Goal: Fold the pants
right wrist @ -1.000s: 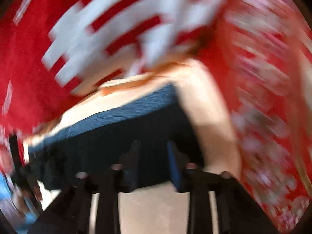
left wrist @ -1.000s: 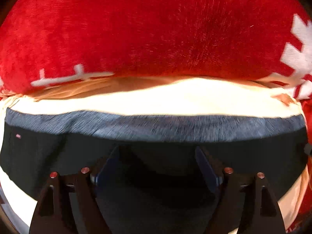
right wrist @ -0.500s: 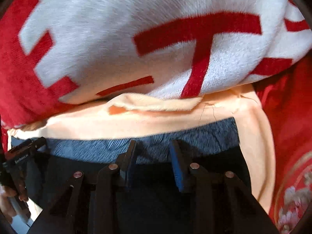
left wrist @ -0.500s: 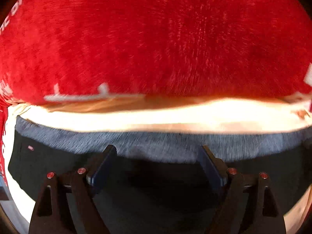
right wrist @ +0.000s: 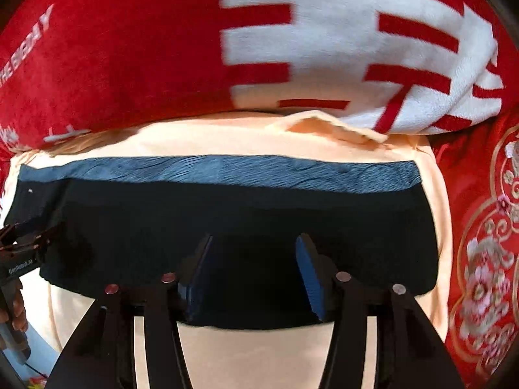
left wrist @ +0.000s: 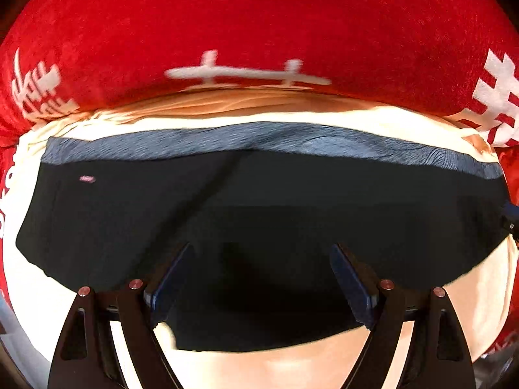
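The black pants [left wrist: 259,214] lie folded into a wide flat band on a cream sheet [left wrist: 292,366], with a grey-blue waistband [left wrist: 259,139] along the far edge. They also show in the right wrist view [right wrist: 243,223]. My left gripper [left wrist: 261,259] is open and empty, its tips over the near part of the pants. My right gripper [right wrist: 254,249] is open and empty, over the near edge of the pants. The left gripper shows at the left edge of the right wrist view [right wrist: 19,253].
A red plush blanket with white characters [left wrist: 259,32] bulges just behind the pants; it also shows in the right wrist view [right wrist: 129,58]. A red embroidered cover [right wrist: 486,243] lies to the right. The cream sheet [right wrist: 259,356] extends toward me.
Both grippers have pulled back from the waistband toward the near edge of the pants. The right gripper's jaws have opened wider. The pants lie flat and still.
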